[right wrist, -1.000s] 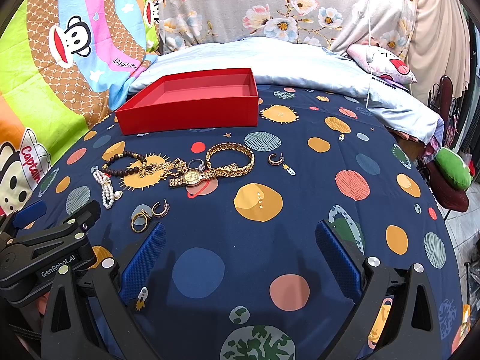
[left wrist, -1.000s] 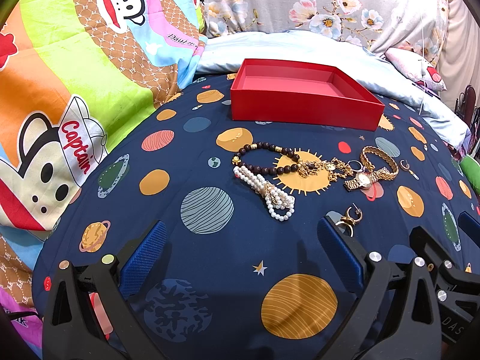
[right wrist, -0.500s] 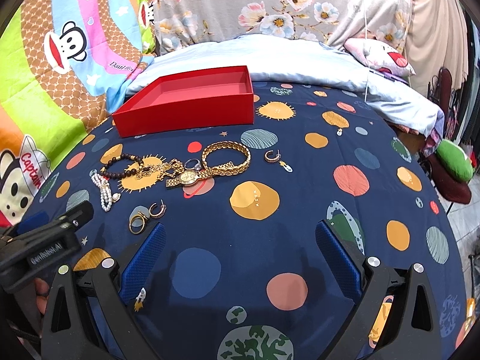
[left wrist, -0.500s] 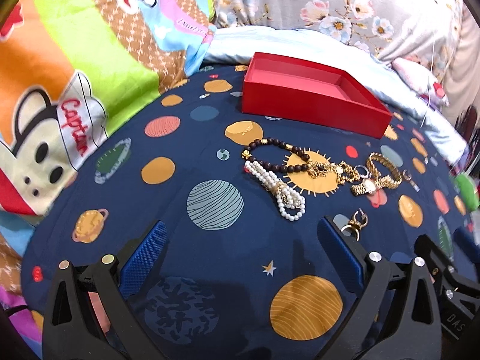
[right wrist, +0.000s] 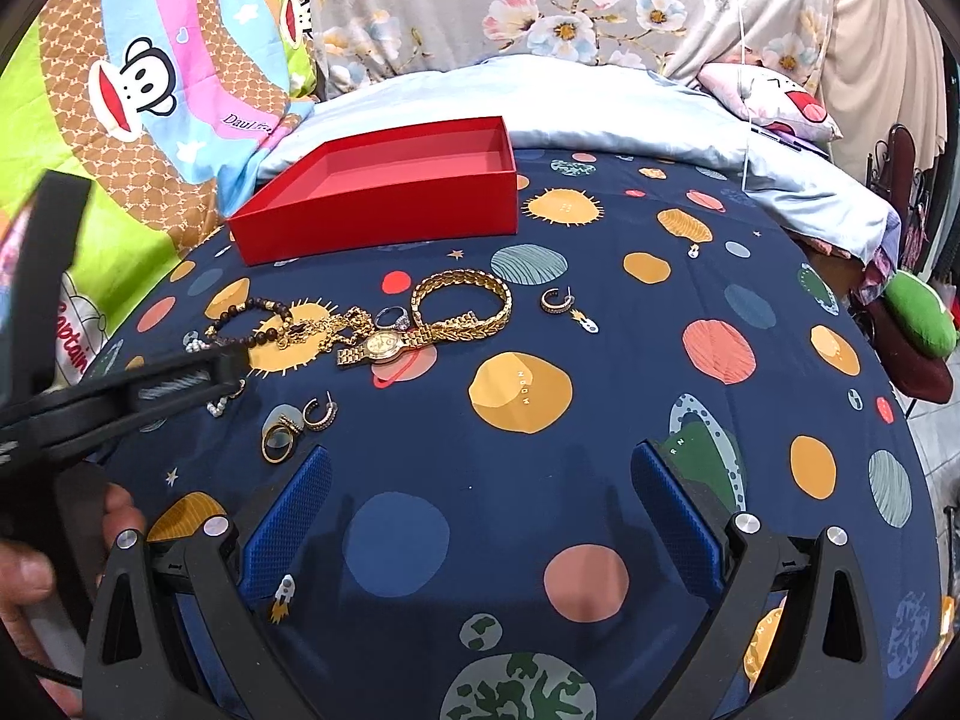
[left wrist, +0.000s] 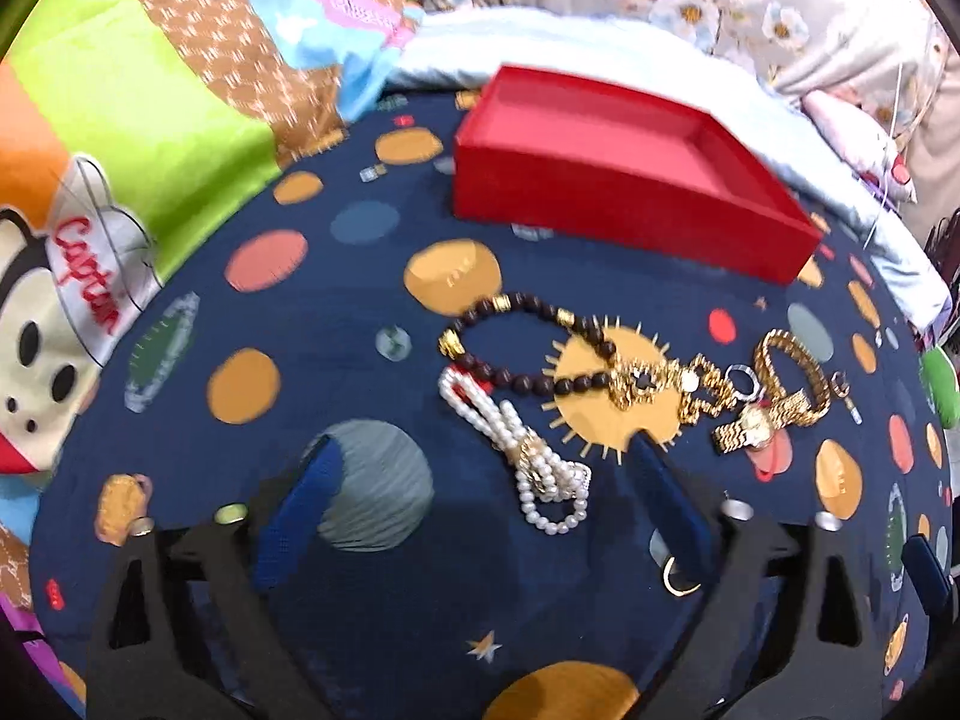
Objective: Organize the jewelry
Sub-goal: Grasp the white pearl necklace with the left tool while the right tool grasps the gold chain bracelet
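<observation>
Lying in a loose cluster on the navy planet-print bedspread (right wrist: pixel 540 480), the jewelry sits in front of the shallow red cardboard box (right wrist: pixel 384 204), which holds nothing visible. The white pearl strand with a gold clasp (left wrist: pixel 528 468) is nearest the left gripper (left wrist: pixel 480 486), whose blue-padded fingers (left wrist: pixel 306 516) are spread wide, one on each side of it, with no contact that can be made out (this view is motion-blurred). Just behind the pearls curls the dark wooden bead bracelet with gold spacers (left wrist: pixel 522 342), touching the tangled gold chain (left wrist: pixel 660 381). Beside the chain lie a small silver ring (right wrist: pixel 393 317), the gold-faced wristwatch (right wrist: pixel 384 345) and a broad gold link bracelet (right wrist: pixel 462 303). A single hoop earring (right wrist: pixel 553 300) rests apart to the right, and two gold hoops (right wrist: pixel 297 426) lie close to the right gripper (right wrist: pixel 480 516), whose blue pads are also spread apart over bare fabric. A monkey-print quilt (right wrist: pixel 150 90) and floral pillows (right wrist: pixel 540 6) border the bedspread.
</observation>
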### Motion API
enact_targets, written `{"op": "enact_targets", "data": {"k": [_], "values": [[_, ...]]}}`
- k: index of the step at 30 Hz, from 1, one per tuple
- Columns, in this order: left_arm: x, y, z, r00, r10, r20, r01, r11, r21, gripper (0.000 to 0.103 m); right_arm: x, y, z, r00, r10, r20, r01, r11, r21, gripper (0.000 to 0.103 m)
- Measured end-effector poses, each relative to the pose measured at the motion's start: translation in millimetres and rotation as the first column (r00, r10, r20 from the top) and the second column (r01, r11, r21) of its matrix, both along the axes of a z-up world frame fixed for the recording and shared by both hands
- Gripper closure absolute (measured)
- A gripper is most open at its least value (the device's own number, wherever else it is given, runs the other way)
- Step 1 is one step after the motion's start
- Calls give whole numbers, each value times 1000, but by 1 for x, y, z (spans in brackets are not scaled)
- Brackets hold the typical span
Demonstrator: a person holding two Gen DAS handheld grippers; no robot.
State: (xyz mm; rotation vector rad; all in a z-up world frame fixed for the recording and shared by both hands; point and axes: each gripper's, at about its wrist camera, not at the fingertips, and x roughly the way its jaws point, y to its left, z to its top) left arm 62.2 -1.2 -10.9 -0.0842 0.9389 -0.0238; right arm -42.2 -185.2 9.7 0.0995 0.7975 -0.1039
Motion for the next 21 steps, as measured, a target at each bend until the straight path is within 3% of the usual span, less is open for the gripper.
{"op": "enact_targets", "data": {"k": [1, 4, 8, 10, 12, 15, 21], "values": [[1, -2, -2, 1000, 5, -1, -5, 1000, 27, 22, 0, 0, 0, 1000, 0, -2, 0, 1000, 2, 5], [-1, -6, -2, 1000, -7, 18, 5, 998, 69, 40, 1, -2, 0, 1000, 1, -5, -1, 1000, 13, 5], [-5, 0, 0, 999, -38, 39, 36, 997, 65, 78, 7, -7, 7, 1000, 8, 3, -8, 1000, 23, 5], [-8, 5, 1, 998, -52, 46, 50, 998, 41, 89, 14, -12, 14, 1000, 12, 13, -13, 999, 44, 11], [-10, 10, 1, 997, -59, 54, 58, 998, 19, 89, 24, -19, 22, 999, 13, 31, -15, 998, 68, 17], [-16, 13, 0, 995, -75, 67, 75, 997, -1, 89, 46, -25, 26, 1000, 7, 19, -8, 997, 74, 36], [-15, 19, 0, 995, -72, 69, 75, 996, -48, 89, 85, -32, 11, 999, -15, -43, 19, 995, 93, 68]]}}
